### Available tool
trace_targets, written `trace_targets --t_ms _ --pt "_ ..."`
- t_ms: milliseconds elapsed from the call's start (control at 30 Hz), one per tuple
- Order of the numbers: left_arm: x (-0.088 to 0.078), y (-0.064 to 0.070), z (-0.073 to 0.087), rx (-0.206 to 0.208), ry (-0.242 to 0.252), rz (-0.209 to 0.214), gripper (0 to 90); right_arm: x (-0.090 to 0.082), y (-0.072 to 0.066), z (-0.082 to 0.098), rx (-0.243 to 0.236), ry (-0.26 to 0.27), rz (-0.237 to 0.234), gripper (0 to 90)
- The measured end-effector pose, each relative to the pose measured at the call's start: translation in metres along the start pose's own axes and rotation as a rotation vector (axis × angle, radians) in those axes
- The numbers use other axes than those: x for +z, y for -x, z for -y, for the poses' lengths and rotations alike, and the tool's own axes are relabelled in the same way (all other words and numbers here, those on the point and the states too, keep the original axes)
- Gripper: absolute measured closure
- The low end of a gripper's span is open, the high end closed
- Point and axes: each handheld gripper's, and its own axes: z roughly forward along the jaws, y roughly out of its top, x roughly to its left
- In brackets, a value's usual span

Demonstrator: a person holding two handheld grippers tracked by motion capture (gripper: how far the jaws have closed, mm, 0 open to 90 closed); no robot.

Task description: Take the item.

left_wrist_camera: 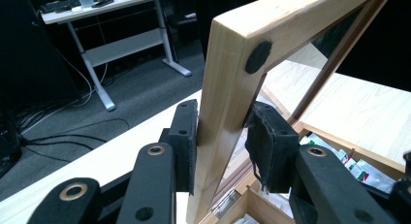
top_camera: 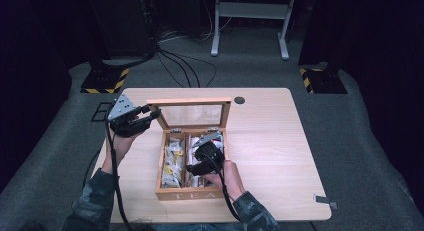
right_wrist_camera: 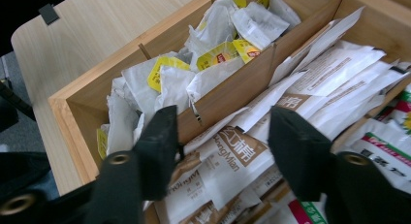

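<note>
Clamped on the wooden frame of the raised lid (left_wrist_camera: 228, 88), the left gripper (left_wrist_camera: 220, 136) presses one pad against each face of that frame near its corner, where a dark round bumper sits on the wood. From above, the left gripper (top_camera: 131, 118) sits at the lid's (top_camera: 192, 102) left end, and the lid stands upright with its clear pane facing the person. Over the open tea box (top_camera: 159, 166), the right gripper (top_camera: 202, 158) hangs above the middle compartment; its jaws stand partly apart, pressing on nothing, with white and brown sachets (right_wrist_camera: 228, 156) lying between and below them. In the right gripper view, the right gripper (right_wrist_camera: 223, 151) straddles those sachets just beside a thin wooden divider (right_wrist_camera: 242, 81), and beyond the divider lie the white packets with yellow tags (right_wrist_camera: 194, 69) in the neighbouring compartment. Packets printed in red and green (right_wrist_camera: 387, 141) fill the compartment on the other side. Seen in the high view, the box rests near the front edge of the light wooden table (top_camera: 270, 141), with the word TEA on its front wall. A small dark clip (top_camera: 322, 199) lies at the table's near right corner, well apart from the box.
</note>
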Motion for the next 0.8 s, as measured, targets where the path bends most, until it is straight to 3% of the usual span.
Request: trace_targets --t_ms 133,167,267,300,333,367,500,533,800 --pt "0.000 0.000 0.000 0.002 -0.001 -0.001 64.6 0.007 -0.001 0.001 0.037 -0.025 -0.006 59.1" --pt "0.000 0.000 0.000 0.002 0.000 -0.001 64.6 0.009 0.001 0.001 0.017 -0.021 -0.011 61.3" --pt "0.000 0.000 0.000 -0.003 0.001 0.000 64.6 0.012 0.001 0.002 0.033 -0.029 -0.015 66.1" --pt "0.000 0.000 0.000 -0.001 -0.001 -0.001 64.6 0.012 -0.001 0.002 0.065 -0.040 -0.012 67.4" --pt "0.000 0.000 0.000 -0.002 -0.002 -0.001 64.7 0.013 0.001 0.001 0.047 -0.029 -0.010 67.8" --pt "0.000 0.000 0.000 -0.003 -0.002 -0.001 64.7 0.014 0.000 0.001 0.073 -0.039 -0.016 68.8" --pt "0.001 -0.001 -0.001 0.005 -0.002 -0.004 64.7 0.017 0.000 0.000 0.088 -0.047 -0.027 69.8" --pt "0.001 -0.001 -0.001 0.005 -0.003 -0.005 64.7 0.019 0.001 0.000 0.066 -0.047 -0.019 70.1" --pt "0.001 -0.001 -0.001 -0.003 -0.002 0.000 64.7 0.026 -0.001 0.001 0.111 -0.098 -0.014 72.5"
